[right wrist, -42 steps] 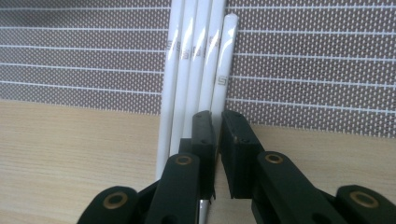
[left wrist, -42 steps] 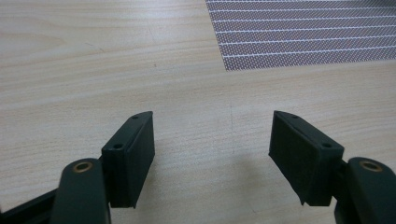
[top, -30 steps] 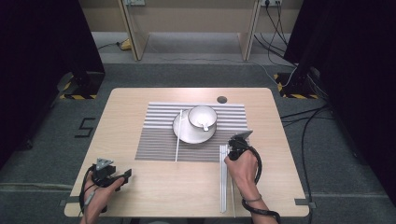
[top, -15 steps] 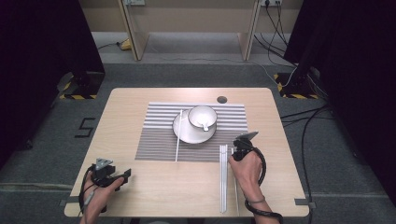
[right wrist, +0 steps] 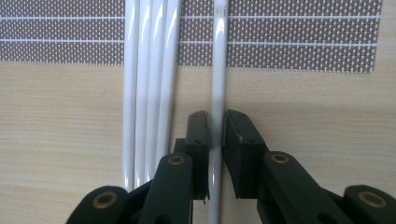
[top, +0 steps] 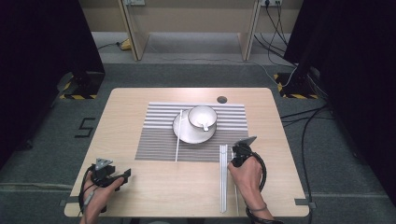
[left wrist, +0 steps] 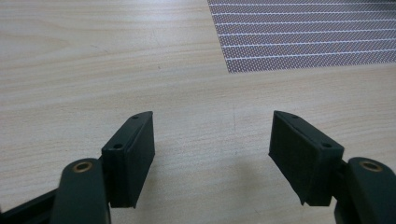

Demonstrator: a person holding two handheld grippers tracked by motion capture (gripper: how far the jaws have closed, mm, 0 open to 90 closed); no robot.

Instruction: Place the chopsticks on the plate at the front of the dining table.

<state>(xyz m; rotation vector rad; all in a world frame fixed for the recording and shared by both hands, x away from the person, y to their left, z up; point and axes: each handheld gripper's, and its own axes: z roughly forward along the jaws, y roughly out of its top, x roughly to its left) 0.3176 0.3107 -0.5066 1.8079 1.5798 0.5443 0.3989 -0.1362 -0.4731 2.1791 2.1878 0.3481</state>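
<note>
Several white rods lie side by side on the table's right, their far ends on a striped placemat. In the right gripper view they show as a bundle with a single rod apart to its right. My right gripper straddles that single rod. Its jaws have just been opening and stand narrowly open, the rod between them, resting on the table. From above, the right gripper sits at the placemat's near right corner. My left gripper is wide open over bare wood, at the near left.
A white cup stands on a saucer mid-placemat. One more white rod lies along the saucer's left side. A dark round hole marks the table's far edge. Cables run over the floor at right.
The right hand has shifted only slightly beside the rods. The left hand has kept still.
</note>
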